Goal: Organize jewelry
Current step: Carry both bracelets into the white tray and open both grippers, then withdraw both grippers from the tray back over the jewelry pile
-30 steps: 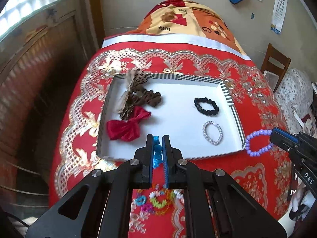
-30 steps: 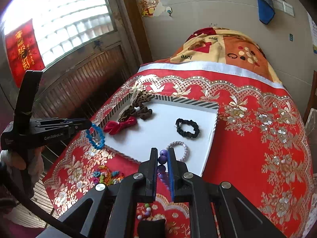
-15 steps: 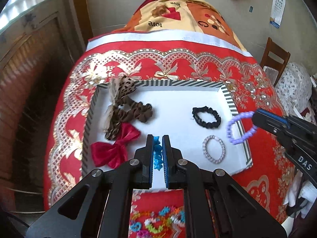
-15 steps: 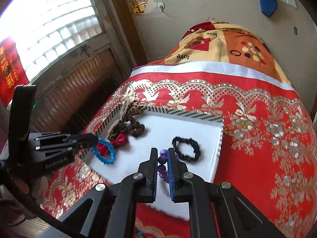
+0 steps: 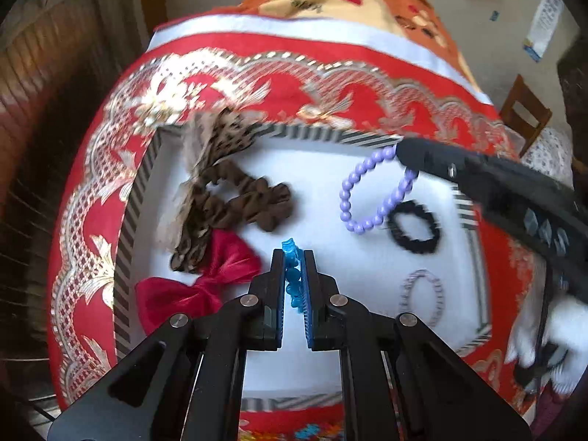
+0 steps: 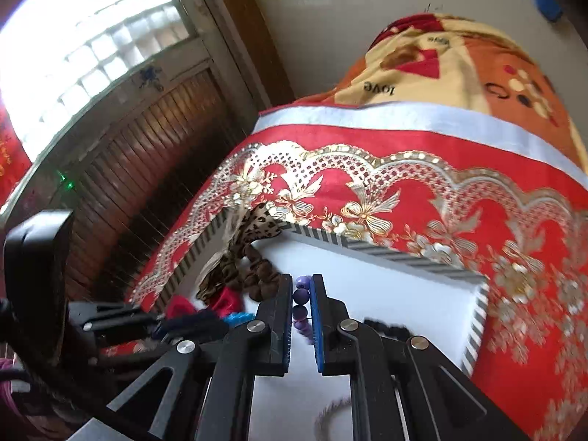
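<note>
My left gripper [image 5: 293,257] is shut on a blue bead bracelet [image 5: 292,279], held above the white tray [image 5: 132,205] near its front middle. My right gripper [image 6: 302,283] is shut on a purple bead bracelet [image 6: 302,307]. In the left wrist view that purple bracelet [image 5: 371,191] dangles from the right gripper [image 5: 398,152] over the tray's right half. In the tray lie a leopard-print bow [image 5: 217,147], a brown scrunchie [image 5: 253,202], a red bow [image 5: 198,290], a black scrunchie [image 5: 415,228] and a silver bracelet [image 5: 422,297].
The tray rests on a red and gold patterned cloth [image 5: 92,191]. A heap of colourful bead bracelets [image 5: 308,431] lies on the cloth in front of the tray. A wooden chair [image 5: 525,114] stands at right, a wooden shutter [image 6: 147,169] at left.
Both grippers have moved forward and down over the tray. The right gripper carried the purple bracelet from beside the tray's right edge to above its right half.
</note>
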`<act>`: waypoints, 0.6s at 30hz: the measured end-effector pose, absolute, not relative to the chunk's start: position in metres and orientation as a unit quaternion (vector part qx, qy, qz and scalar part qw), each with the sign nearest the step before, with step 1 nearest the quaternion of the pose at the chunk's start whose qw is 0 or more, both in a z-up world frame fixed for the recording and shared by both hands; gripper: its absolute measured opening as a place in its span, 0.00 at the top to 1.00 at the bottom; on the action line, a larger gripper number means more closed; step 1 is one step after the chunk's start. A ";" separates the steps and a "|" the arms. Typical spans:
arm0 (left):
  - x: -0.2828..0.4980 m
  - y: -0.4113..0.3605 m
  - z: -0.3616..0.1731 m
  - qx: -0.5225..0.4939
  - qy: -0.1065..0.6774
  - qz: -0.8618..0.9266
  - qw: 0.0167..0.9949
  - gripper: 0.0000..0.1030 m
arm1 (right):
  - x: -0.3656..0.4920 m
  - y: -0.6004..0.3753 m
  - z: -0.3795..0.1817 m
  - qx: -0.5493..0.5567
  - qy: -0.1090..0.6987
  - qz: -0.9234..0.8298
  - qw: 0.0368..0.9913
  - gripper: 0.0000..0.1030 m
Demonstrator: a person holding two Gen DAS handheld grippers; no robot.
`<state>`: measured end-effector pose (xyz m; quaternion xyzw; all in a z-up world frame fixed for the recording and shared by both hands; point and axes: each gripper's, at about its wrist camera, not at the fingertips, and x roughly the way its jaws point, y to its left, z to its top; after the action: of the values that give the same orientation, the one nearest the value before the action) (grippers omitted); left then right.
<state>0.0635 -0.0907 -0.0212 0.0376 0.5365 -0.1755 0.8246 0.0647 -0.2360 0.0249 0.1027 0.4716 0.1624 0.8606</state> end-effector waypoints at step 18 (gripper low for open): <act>0.069 -0.092 -0.041 0.042 0.529 -0.162 0.832 0.64 | 0.081 -0.265 -0.029 0.108 0.515 0.093 0.846 0.75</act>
<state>0.0694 -0.0917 -0.0412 0.0424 0.5291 -0.1625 0.8318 0.0808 -0.2651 -0.0288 0.1078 0.5147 0.0927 0.8455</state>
